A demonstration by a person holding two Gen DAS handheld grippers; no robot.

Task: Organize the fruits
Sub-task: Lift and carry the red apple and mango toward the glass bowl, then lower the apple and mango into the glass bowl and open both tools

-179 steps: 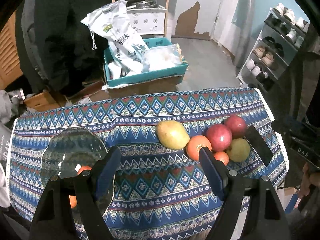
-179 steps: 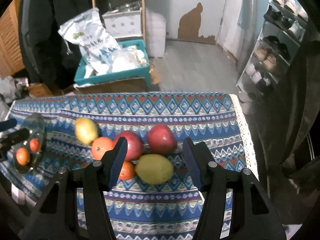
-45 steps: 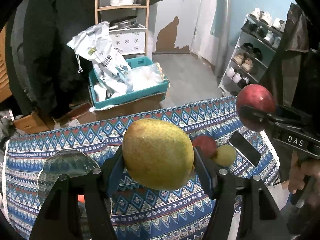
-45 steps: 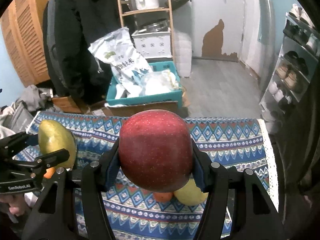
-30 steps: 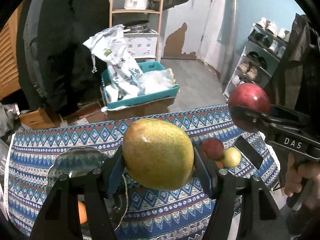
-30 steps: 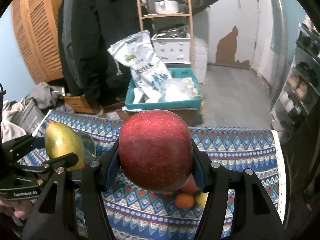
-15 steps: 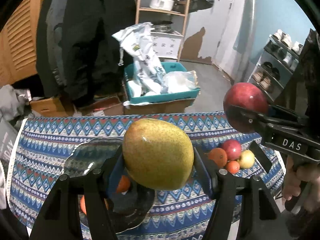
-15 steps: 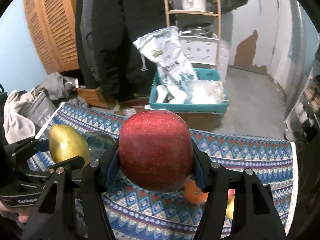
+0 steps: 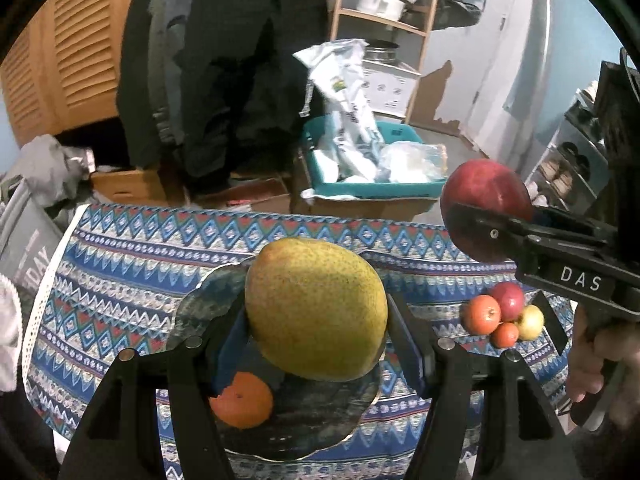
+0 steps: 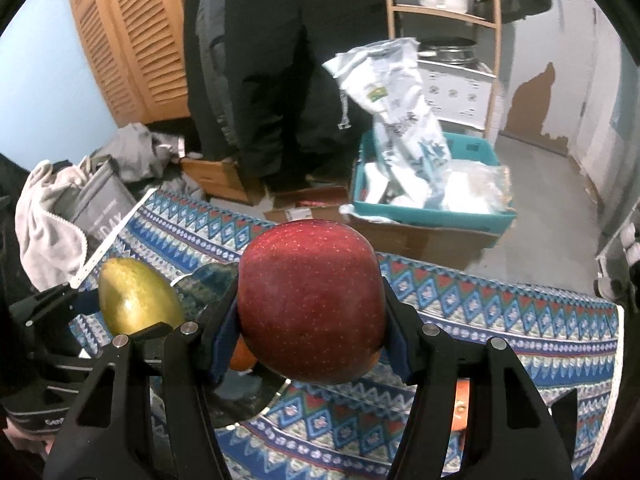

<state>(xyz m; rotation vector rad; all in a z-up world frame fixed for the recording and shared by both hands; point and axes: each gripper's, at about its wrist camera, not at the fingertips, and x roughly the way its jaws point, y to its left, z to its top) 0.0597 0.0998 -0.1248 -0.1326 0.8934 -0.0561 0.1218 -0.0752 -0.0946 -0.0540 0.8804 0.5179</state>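
My left gripper is shut on a large yellow-green mango, held in the air over the glass plate. An orange lies on that plate, partly behind the left finger. My right gripper is shut on a big red apple, also above the table; in the left wrist view the red apple hangs at the right. The glass plate shows past the apple, the mango at left. A cluster of small fruits rests on the cloth at the right.
A blue patterned tablecloth covers the table. Beyond its far edge stand a teal crate of bags, cardboard boxes, a person in dark clothes and a wooden shelf. A grey bag and towel lie off the left edge.
Both grippers have carried their fruit leftward across the table. The glass plate now lies directly under the mango, and the small fruit cluster has slid toward the right edge of the left view.
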